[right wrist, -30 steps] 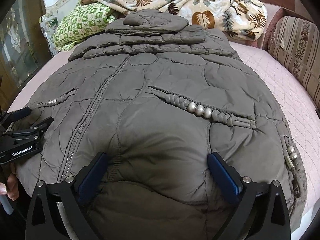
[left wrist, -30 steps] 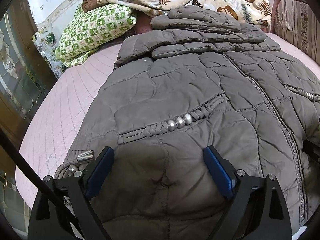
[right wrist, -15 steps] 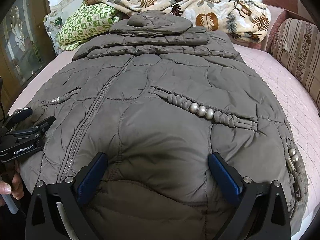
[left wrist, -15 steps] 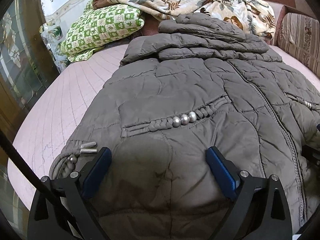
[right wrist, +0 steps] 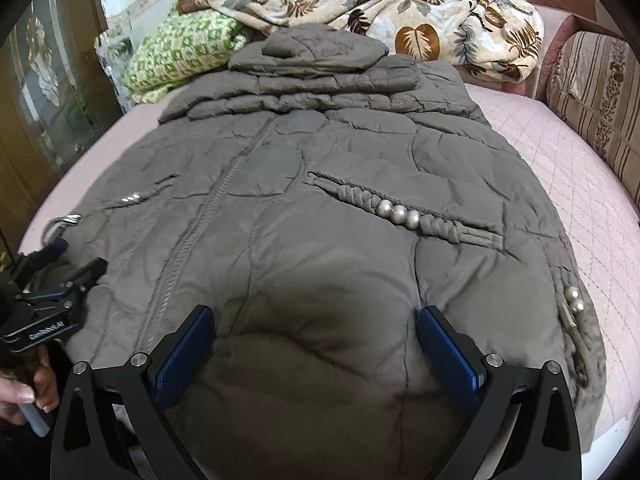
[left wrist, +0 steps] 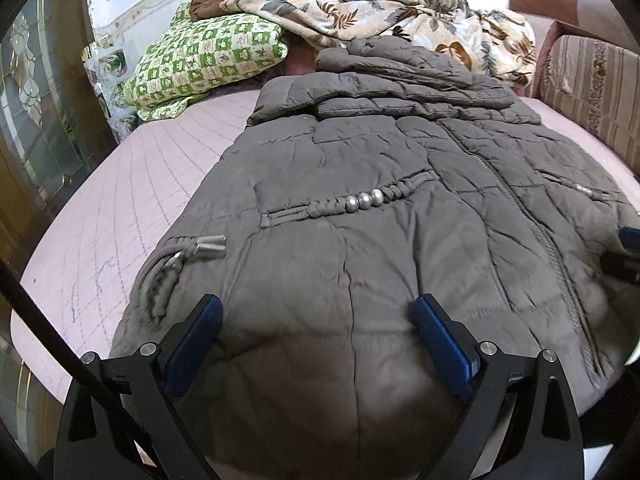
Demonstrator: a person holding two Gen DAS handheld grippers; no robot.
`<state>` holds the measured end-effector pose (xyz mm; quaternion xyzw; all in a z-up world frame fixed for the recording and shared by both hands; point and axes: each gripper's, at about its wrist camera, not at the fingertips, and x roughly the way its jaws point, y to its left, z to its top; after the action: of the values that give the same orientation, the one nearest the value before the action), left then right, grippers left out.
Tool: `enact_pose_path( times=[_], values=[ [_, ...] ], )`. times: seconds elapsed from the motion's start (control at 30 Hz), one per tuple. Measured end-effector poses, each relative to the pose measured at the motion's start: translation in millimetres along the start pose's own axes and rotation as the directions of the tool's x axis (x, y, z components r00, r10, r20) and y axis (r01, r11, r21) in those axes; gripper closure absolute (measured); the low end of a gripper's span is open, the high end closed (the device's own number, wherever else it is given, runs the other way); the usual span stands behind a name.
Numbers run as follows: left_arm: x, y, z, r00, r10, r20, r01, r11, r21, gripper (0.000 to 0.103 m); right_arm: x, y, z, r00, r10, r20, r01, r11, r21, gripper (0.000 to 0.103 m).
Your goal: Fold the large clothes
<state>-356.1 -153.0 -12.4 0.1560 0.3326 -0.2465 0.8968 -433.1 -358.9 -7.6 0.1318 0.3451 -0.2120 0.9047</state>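
Observation:
A large grey-brown quilted jacket [left wrist: 360,208] lies front-up on a pink bed, zipped, with its hood [right wrist: 308,46] and sleeves folded over the top. Braided pocket trims carry silver beads [left wrist: 364,200] [right wrist: 398,213]. My left gripper [left wrist: 316,320] hovers open over the hem on the jacket's left side, blue pads wide apart, nothing between them. My right gripper [right wrist: 316,332] stands open over the hem on the right side, likewise empty. The left gripper [right wrist: 52,280] also shows at the left edge of the right wrist view, held by a hand [right wrist: 20,394].
A green checked pillow [left wrist: 204,64] and a leaf-print blanket [right wrist: 400,12] lie at the head of the pink bed [left wrist: 120,208]. A striped cushion [right wrist: 596,92] stands at the right. A wooden glazed cabinet [left wrist: 36,120] borders the left.
Both grippers have drawn back and risen a little from the jacket, so more of the hem and bed shows. Both stay open. The jacket has not moved.

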Motion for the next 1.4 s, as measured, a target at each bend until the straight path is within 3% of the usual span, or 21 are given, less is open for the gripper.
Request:
enact_pose_path(
  times=[0.13, 0.23, 0.37, 0.47, 0.53, 0.63, 0.77, 0.87, 0.9, 0.97, 1.17, 1.23, 1.27, 1.33, 1.4],
  values=[
    [-24, 13, -6, 0.999, 0.0, 0.034, 0.001, 1.0, -0.019, 0.007, -35, -16, -2, 0.996, 0.027, 0.086, -0.03, 0.999, 0.041, 0.001],
    [-44, 37, -10, 0.998, -0.008, 0.069, 0.014, 0.996, -0.091, 0.007, -61, -40, -4, 0.989, 0.01, 0.151, -0.027, 0.994, 0.11, 0.001],
    [-58, 90, -14, 0.997, 0.041, 0.072, -0.022, 0.968, -0.249, 0.007, -89, -95, -13, 0.976, -0.088, 0.198, 0.029, 0.959, 0.281, 0.001],
    [-50, 122, -22, 0.998, 0.06, 0.027, -0.047, 0.942, -0.331, 0.016, -93, -140, -28, 0.977, -0.139, 0.16, 0.058, 0.9, 0.432, 0.001],
    [-38, 141, -31, 0.999, 0.026, -0.026, -0.035, 0.912, -0.41, 0.031, -91, -166, -43, 0.983, -0.109, 0.145, 0.015, 0.844, 0.536, 0.002],
    [-33, 156, -41, 0.998, -0.058, -0.033, 0.033, 0.866, -0.499, 0.036, -86, -193, -63, 0.99, -0.056, 0.132, -0.044, 0.754, 0.656, 0.015],
    [-29, 151, -41, 0.99, -0.141, -0.012, 0.116, 0.853, -0.509, 0.036, -74, -200, -75, 0.99, 0.024, 0.138, -0.116, 0.69, 0.715, 0.016],
    [-15, 145, -45, 0.973, -0.224, -0.048, 0.164, 0.828, -0.536, 0.036, -73, -194, -76, 0.991, 0.026, 0.129, -0.109, 0.707, 0.699, 0.018],
    [-16, 143, -46, 0.975, -0.218, -0.046, 0.16, 0.829, -0.536, 0.036, -71, -190, -74, 0.992, 0.037, 0.124, -0.113, 0.718, 0.686, 0.023],
    [-19, 137, -46, 0.975, -0.219, -0.044, 0.165, 0.839, -0.519, 0.036, -64, -181, -75, 0.99, 0.083, 0.117, -0.141, 0.725, 0.674, 0.047],
    [-23, 106, -47, 0.98, -0.189, -0.053, 0.148, 0.887, -0.438, 0.036, -51, -139, -82, 0.973, 0.197, 0.121, -0.229, 0.744, 0.628, 0.049],
    [-23, 99, -45, 0.982, -0.18, -0.053, 0.143, 0.901, -0.41, 0.042, -48, -124, -81, 0.978, 0.176, 0.109, -0.206, 0.78, 0.591, 0.052],
    [-23, 96, -45, 0.983, -0.175, -0.049, 0.141, 0.905, -0.401, 0.044, -49, -122, -79, 0.981, 0.161, 0.111, -0.195, 0.79, 0.581, 0.06],
    [-23, 95, -44, 0.984, -0.174, -0.046, 0.142, 0.908, -0.395, 0.047, -47, -125, -79, 0.983, 0.145, 0.111, -0.183, 0.789, 0.587, 0.067],
    [-22, 93, -44, 0.986, -0.158, -0.048, 0.129, 0.917, -0.378, 0.048, -44, -130, -82, 0.981, 0.151, 0.12, -0.193, 0.769, 0.609, 0.069]
  ],
)
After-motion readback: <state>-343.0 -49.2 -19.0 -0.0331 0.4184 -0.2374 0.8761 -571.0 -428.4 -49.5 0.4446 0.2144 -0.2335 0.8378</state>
